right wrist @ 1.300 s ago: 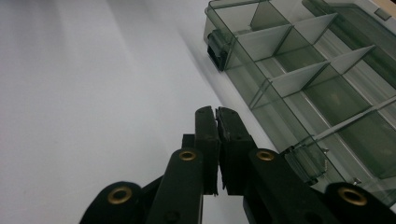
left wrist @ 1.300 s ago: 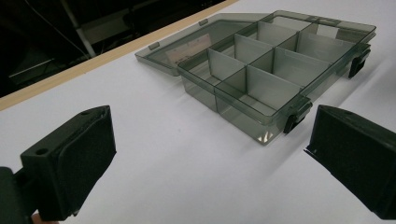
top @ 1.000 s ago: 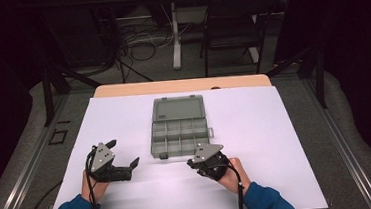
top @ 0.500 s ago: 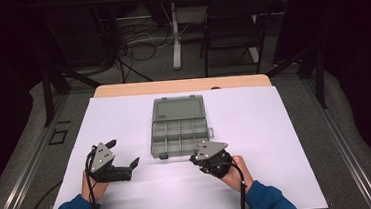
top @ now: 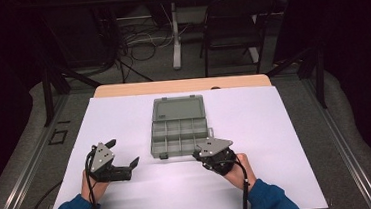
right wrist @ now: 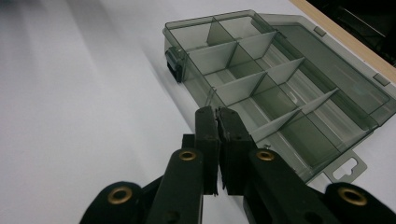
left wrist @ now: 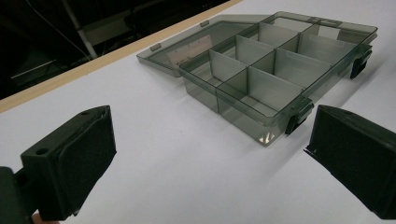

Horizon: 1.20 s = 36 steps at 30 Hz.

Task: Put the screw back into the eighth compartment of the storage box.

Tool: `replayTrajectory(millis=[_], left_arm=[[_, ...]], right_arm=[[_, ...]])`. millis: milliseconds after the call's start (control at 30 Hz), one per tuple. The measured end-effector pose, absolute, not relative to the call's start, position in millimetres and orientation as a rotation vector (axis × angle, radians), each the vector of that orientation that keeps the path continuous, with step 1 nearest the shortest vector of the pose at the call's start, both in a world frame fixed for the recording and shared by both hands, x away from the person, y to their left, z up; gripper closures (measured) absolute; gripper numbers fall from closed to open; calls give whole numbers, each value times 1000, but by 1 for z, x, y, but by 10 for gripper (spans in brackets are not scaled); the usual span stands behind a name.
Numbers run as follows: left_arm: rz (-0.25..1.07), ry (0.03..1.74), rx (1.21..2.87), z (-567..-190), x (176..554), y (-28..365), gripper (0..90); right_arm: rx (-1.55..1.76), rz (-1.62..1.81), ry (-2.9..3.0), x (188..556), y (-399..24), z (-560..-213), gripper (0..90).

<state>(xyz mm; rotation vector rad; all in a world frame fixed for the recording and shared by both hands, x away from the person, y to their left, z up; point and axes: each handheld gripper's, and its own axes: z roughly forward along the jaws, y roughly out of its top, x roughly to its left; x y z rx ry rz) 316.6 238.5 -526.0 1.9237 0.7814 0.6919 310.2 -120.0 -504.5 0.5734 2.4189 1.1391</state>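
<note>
Lying open near mid-table on the white-covered table (top: 275, 127): translucent grey plastic organiser box w/ dividers (top: 179, 133), lid folded flat toward far edge, compartments showing nothing inside. Sitting w/ black latches on near edge, hang tab sticking out at near right corner.

Resting on table, near-left of box and apart from it: left black two-jaw tool (top: 122, 160), held in left hand (top: 92, 184). Jaws standing wide open, nothing between them. Pointing, in left gripper view (left wrist: 205, 154), toward box's (left wrist: 275, 70) near-left corner, w/ bare white sheet between jaws.

Sitting just by box's near right corner: right black two-jaw tool (top: 197, 155), held in right hand (top: 236, 168). Jaws pressed together, closed on nothing. Showing, in right gripper view, tips (right wrist: 217, 116) meeting just at near wall of box (right wrist: 261, 70), by the right-hand compartments; contact w/ wall not clear. Hang tab lying just right of jaws there.

Coming in from bottom edge: blue sleeves (top: 271, 203) on both forearms, black cables trailing back from each tool.

Standing beyond table on grey floor: dark folding chair (top: 232, 25), tangle of cables.
</note>
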Motion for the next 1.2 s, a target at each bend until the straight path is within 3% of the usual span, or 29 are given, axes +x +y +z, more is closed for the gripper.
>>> replayTrajectory(millis=[1200], left_arm=[[710, 780, 1916, -524, 315, 240, 5]], right_arm=[[641, 1128, 2331, 324, -130, -495, 876]])
